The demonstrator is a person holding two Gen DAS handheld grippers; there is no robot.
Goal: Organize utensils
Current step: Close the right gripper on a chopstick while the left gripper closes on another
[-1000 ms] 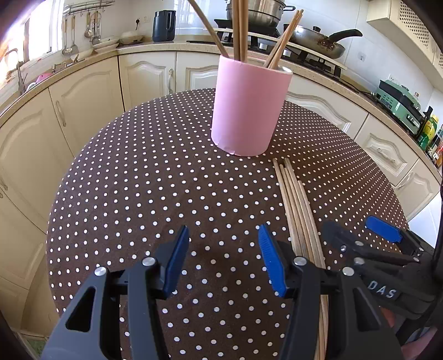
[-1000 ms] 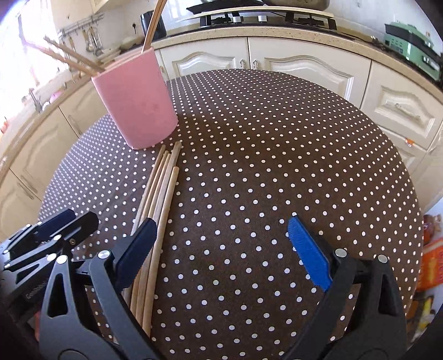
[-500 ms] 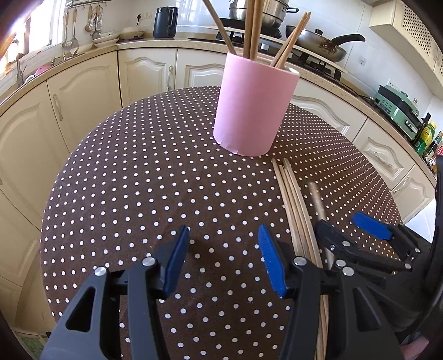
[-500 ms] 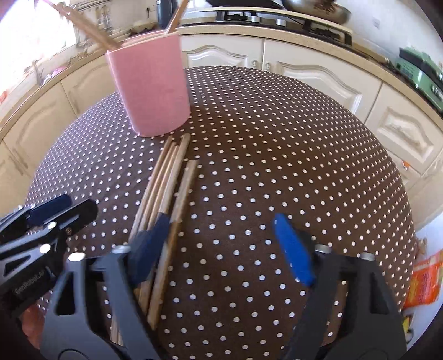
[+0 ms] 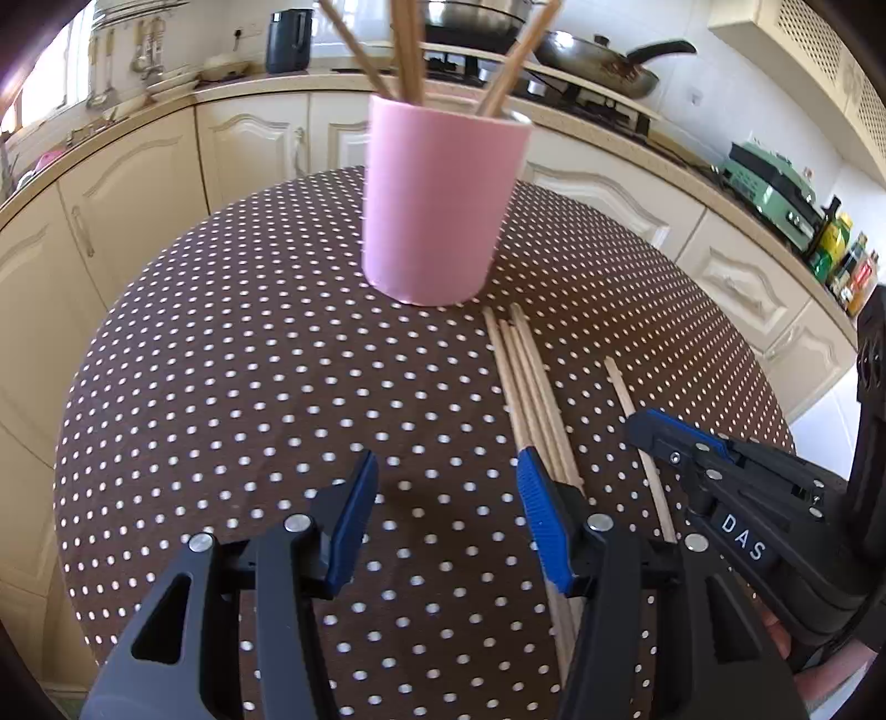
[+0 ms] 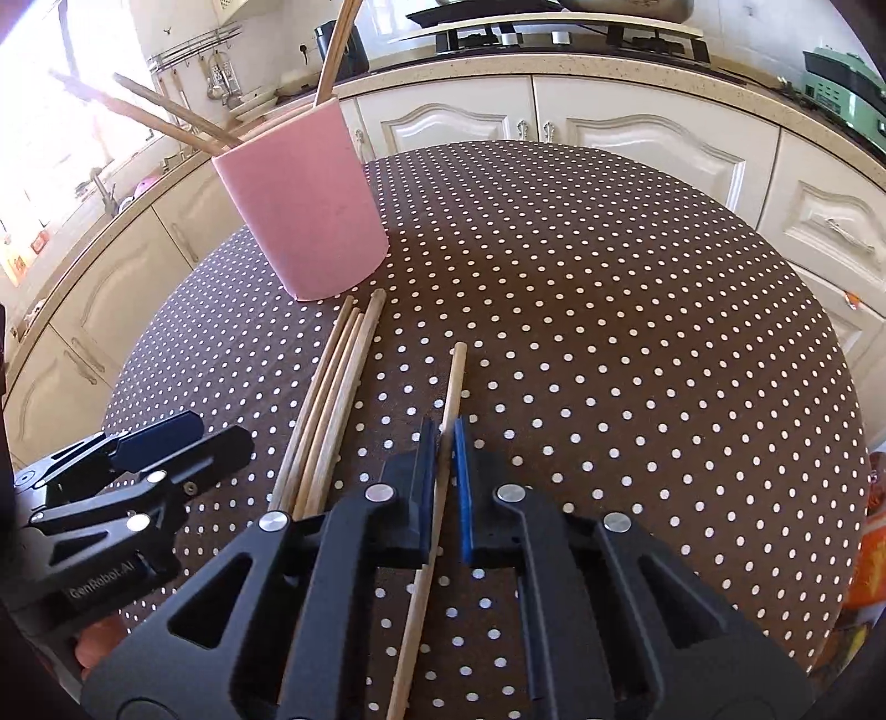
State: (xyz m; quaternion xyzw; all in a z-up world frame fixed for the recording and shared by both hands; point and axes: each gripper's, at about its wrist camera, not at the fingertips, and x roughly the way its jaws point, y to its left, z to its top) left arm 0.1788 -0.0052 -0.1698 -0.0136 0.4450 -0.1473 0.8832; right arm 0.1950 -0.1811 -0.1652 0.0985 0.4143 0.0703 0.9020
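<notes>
Now, from the left wrist camera, the left gripper (image 5: 446, 515) hovers over the brown polka-dot tablecloth (image 5: 249, 387) with its blue-padded jaws spread wide and nothing between them. Far ahead stands the pink cup (image 5: 440, 202), upright, with several chopsticks (image 5: 407, 47) leaning out of it. A bundle of loose chopsticks (image 5: 531, 387) lies just right of the gripper, running toward the cup's base. Further right, the right gripper (image 5: 650, 429) sits over a single chopstick (image 5: 623, 390) lying apart from the bundle.

From the right wrist camera, the right gripper (image 6: 446, 443) has its jaws pressed nearly together, pinching the single chopstick (image 6: 453, 382). The bundle (image 6: 338, 387) lies just left of it, the pink cup (image 6: 307, 205) far left, and the left gripper (image 6: 183, 437) near left.
</notes>
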